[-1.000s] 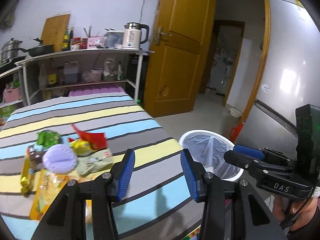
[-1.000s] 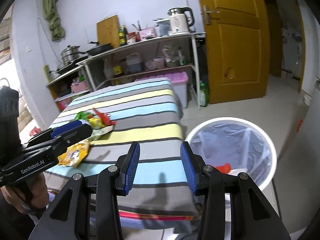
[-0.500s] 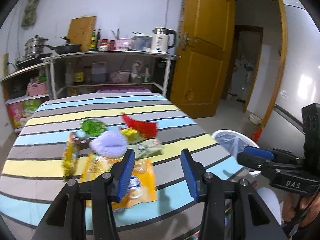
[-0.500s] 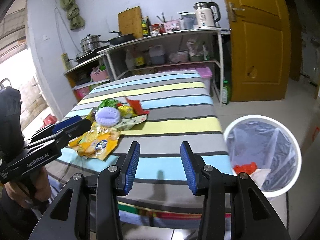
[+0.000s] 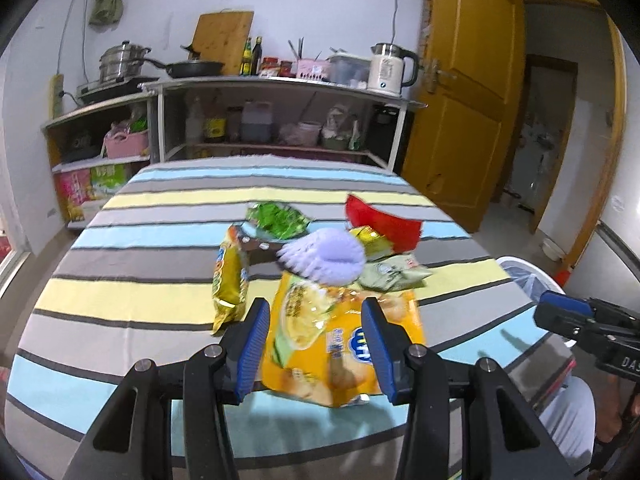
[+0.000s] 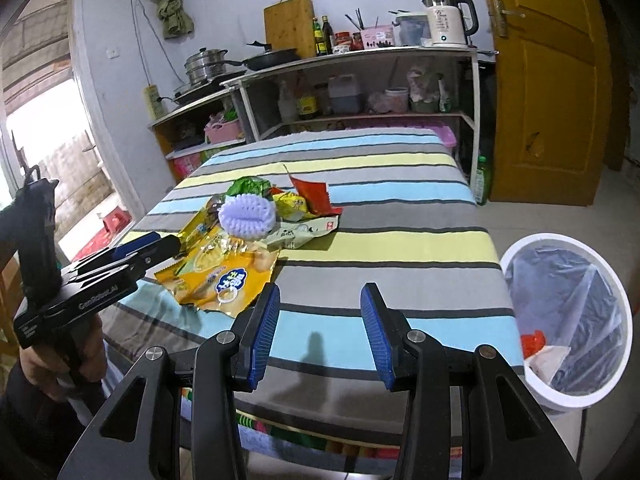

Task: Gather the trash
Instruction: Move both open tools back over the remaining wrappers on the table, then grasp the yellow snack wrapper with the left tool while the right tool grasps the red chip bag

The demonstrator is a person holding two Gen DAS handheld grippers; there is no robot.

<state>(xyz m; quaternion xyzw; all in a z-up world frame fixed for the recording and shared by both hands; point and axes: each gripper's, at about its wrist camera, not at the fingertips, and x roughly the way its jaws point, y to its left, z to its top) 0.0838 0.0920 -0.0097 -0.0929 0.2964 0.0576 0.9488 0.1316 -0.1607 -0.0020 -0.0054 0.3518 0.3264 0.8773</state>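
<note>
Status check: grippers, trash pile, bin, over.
Left gripper open, empty, over large orange snack bag. Right gripper open, empty, over striped tablecloth. White lined bin beside table, path clear.

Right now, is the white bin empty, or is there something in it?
Not empty: the bin, lined with a clear bag, holds a red scrap and pale paper.

A: Where is the striped tablecloth (image 6: 400,240) bare?

B: Its right half, its far end and the near edge.

A: What blocks the middle-left?

B: A heap of crinkled snack wrappers (image 5: 340,332) with a lilac knitted pad (image 6: 247,216) on top.

A: And off the right edge?

B: A white round plastic-lined bin (image 6: 618,280) close beside the table.
</note>
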